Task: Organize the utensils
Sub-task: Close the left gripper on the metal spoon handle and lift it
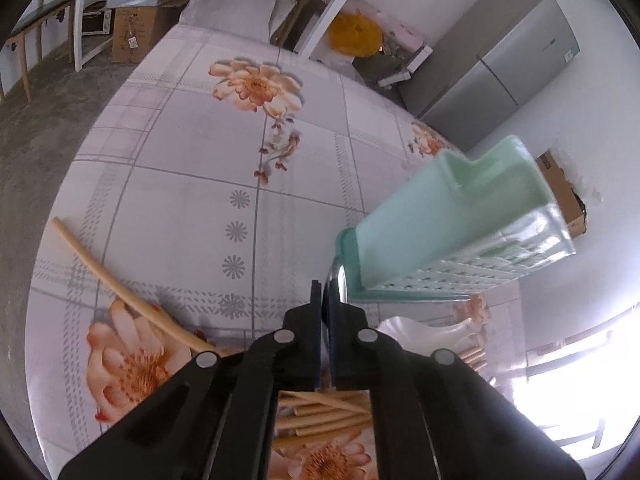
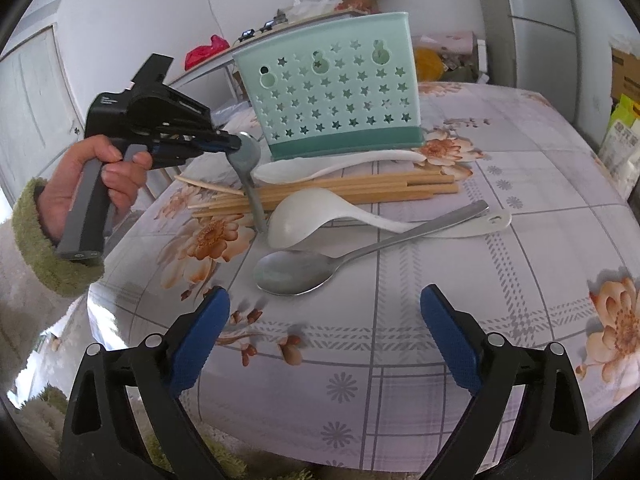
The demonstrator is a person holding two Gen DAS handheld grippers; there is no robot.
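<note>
My left gripper (image 2: pixel 236 145) is shut on a small metal spoon (image 2: pixel 249 176), gripping its bowl; the handle hangs down over the chopsticks. In the left wrist view the gripper (image 1: pixel 325 300) is shut with the spoon's edge (image 1: pixel 335 276) between the fingers, beside the green utensil holder (image 1: pixel 460 224). The holder (image 2: pixel 336 100) stands upright behind a pile of wooden chopsticks (image 2: pixel 328 192), a white ladle (image 2: pixel 304 216), a white spoon (image 2: pixel 332 166) and a large metal spoon (image 2: pixel 304 270). My right gripper (image 2: pixel 324 320) is open and empty in front of the large metal spoon.
The table (image 2: pixel 400 360) has a flowered cloth. One loose chopstick (image 1: pixel 120 284) lies apart on the left. A grey fridge (image 1: pixel 492 60), boxes and a chair stand beyond the table. Packets (image 2: pixel 620 140) sit at the right edge.
</note>
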